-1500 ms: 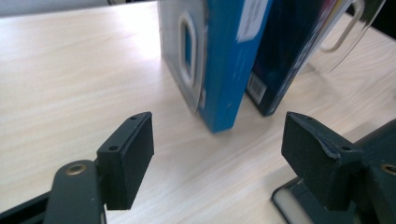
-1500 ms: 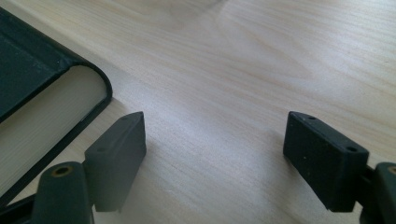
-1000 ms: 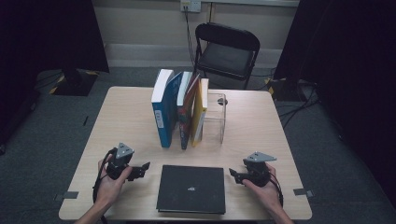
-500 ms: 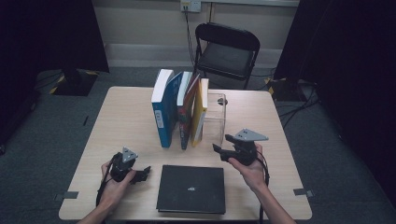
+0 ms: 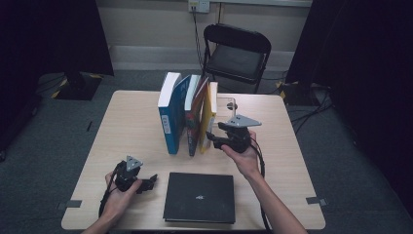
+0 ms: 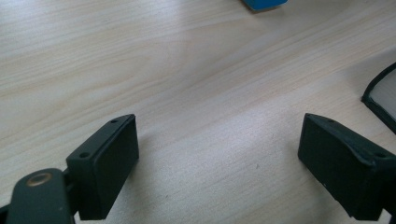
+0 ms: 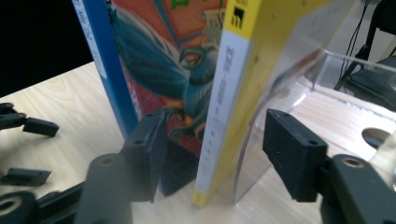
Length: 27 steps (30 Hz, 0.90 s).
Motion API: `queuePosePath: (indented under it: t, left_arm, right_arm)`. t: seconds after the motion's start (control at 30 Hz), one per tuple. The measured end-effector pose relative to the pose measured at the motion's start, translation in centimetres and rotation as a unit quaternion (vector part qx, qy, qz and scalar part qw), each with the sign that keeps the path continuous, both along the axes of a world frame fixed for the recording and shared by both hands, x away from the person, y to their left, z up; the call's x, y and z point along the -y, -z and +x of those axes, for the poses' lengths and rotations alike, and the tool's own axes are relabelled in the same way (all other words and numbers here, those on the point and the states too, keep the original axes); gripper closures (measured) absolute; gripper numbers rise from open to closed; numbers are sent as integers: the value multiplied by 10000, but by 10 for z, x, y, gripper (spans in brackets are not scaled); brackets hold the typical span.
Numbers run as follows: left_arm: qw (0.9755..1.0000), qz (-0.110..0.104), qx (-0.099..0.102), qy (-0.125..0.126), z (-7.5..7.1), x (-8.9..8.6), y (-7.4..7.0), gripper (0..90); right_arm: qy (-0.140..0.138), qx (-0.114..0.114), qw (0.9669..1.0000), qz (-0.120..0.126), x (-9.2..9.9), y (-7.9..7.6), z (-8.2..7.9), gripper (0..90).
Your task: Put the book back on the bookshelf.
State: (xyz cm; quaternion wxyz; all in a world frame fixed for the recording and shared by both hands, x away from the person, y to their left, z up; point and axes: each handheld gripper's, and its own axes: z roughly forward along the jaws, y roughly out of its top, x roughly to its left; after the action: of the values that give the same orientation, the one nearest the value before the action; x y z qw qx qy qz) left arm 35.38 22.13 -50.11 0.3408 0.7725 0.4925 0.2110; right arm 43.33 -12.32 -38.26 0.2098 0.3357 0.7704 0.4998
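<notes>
The yellow book stands upright at the right end of the row on the counter, leaning against a clear stand. The right gripper straddles its spine, jaws just closing, pads not yet touching. Centre the spine, close squarely, then pull straight out. The left gripper rests wide open over bare counter.
</notes>
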Motion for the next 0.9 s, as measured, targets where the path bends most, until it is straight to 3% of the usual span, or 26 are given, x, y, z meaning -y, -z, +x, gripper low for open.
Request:
queuePosePath:
  t: [0.1, 0.37, 0.6, 0.7, 0.9]
  left_arm:
    - [10000, -26, 0, -29, 0, 0, 0, 109]
    - [10000, -25, -1, -32, 0, 0, 0, 107]
    - [10000, -25, -2, -31, 0, 0, 0, 107]
    - [10000, -28, -2, -34, 0, 0, 0, 107]
    - [10000, -27, -2, -34, 0, 0, 0, 107]
  right_arm:
    - [10, 61, 10000, -29, -8, -4, 9, 453]
    - [10, 129, 9999, -55, -15, -7, 14, 533]
    - [-19, 144, 9999, -63, -22, -6, 16, 484]
    - [124, 165, 9998, -32, -26, -7, 18, 405]
    - [310, 163, 9994, 53, -28, -10, 25, 410]
